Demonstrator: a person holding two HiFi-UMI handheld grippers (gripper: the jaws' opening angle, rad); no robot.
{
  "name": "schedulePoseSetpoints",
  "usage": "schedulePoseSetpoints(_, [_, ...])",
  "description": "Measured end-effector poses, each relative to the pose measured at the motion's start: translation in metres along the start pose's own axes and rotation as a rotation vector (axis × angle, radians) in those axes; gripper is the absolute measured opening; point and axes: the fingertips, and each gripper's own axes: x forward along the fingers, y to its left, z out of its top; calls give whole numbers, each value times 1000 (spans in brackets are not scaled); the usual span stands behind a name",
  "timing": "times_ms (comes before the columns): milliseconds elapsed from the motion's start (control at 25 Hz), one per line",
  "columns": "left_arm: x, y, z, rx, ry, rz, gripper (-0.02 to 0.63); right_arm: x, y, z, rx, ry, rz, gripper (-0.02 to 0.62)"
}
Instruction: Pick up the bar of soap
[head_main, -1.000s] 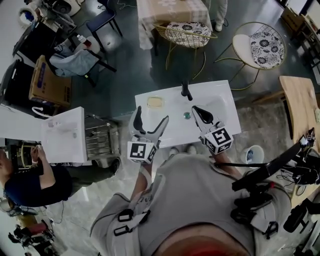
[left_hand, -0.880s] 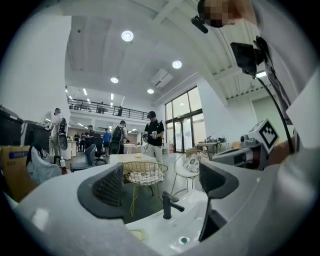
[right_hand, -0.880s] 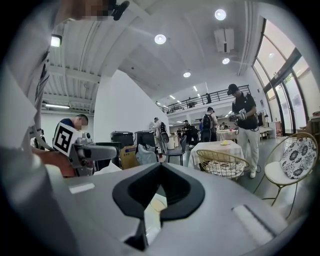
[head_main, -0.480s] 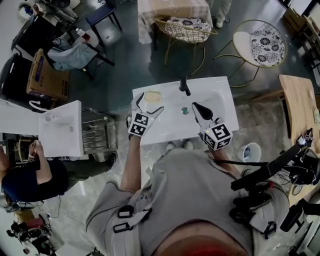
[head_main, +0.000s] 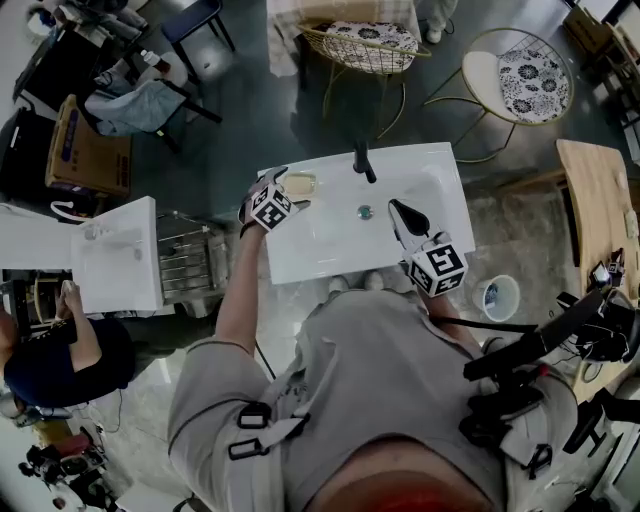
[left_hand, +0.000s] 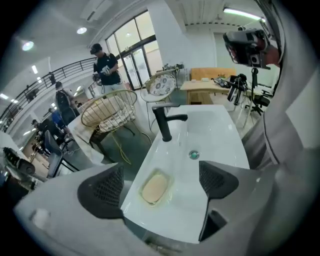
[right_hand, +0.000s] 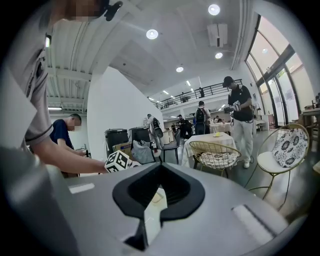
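- Head view: my left gripper (head_main: 286, 189) is stretched out to the far left corner of the white washbasin (head_main: 330, 255). Its tips are right at the bar of soap (head_main: 301, 184), which lies in that corner, left of the black faucet (head_main: 366, 166). The right gripper (head_main: 400, 212) hangs over the basin's right half, near the drain (head_main: 365, 212) and well apart from the soap.
- Left gripper view: the tongs are spread wide, one dark ribbed pad on each side. The pale yellow bar of soap (left_hand: 154, 188) lies between them, flat in a shallow recess of the basin top (left_hand: 210, 135). Neither pad touches it, as far as I can see. The faucet (left_hand: 164, 122) stands beyond it, and the drain (left_hand: 194, 155) is to the faucet's right.
- Right gripper view: the tongs of the right gripper (right_hand: 159, 194) are pressed together at the tips and pinch nothing. Only a sliver of pale basin shows through the slit below them. Past them I see the marker cube (right_hand: 118, 161) of the left gripper on the outstretched arm, and a gold wire chair (right_hand: 212, 152) further back.
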Motion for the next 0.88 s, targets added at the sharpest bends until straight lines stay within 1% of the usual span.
schedulePoseSetpoints(160, [30,2,-27,79,93,-96,471,2,-7,-4,13,11,-18,0])
schedulePoseSetpoints(360, [63,4,-54,117,168,-198,469,4,-16,-8,27,27,-42,0])
schedulePoseSetpoints(480, [84,1,-67,157,199,-250,469,6,-24,-12,32,39,-58,0])
schedulePoseSetpoints(560, [93,-1,-75,165,227,-276,469,8,-30,-14,35,49,-70,0])
schedulePoseSetpoints(760, [115,-4,-84,151,251,-332,469,12,-44,-16,42,64,-101,0])
schedulePoseSetpoints(800, [118,-7,-88,143,267,-353,465,13,-47,-16,44,66,-106,0])
schedulePoseSetpoints(840, [122,-9,-91,138,279,-372,443,14,-50,-17,46,68,-111,0])
schedulePoseSetpoints(880, [125,-11,-92,137,282,-385,443,15,-51,-17,48,71,-114,0])
